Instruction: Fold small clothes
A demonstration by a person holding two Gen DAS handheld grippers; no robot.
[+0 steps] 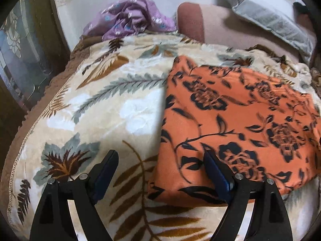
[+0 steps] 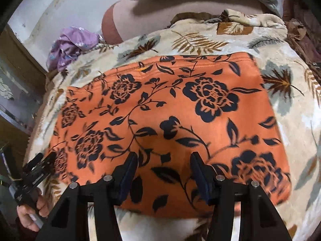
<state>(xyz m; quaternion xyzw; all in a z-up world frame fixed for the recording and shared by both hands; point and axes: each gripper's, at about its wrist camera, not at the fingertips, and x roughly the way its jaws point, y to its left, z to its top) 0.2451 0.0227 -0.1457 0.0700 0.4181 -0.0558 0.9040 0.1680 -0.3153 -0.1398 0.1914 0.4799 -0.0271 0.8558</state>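
Observation:
An orange garment with black flowers [image 1: 236,120] lies folded into a flat rectangle on the leaf-patterned blanket [image 1: 112,104]. It fills the middle of the right wrist view [image 2: 160,116]. My left gripper [image 1: 160,156] is open and empty, hovering over the garment's near left edge. My right gripper [image 2: 163,158] is open and empty above the garment's near edge. The left gripper also shows at the lower left of the right wrist view [image 2: 38,168], held by a hand.
A crumpled purple floral cloth [image 1: 130,16] lies at the far left of the bed by the white wall. A grey pillow [image 1: 266,18] and a pink and brown bolster [image 1: 192,22] lie at the head. A glass-front cabinet [image 1: 22,56] stands left of the bed.

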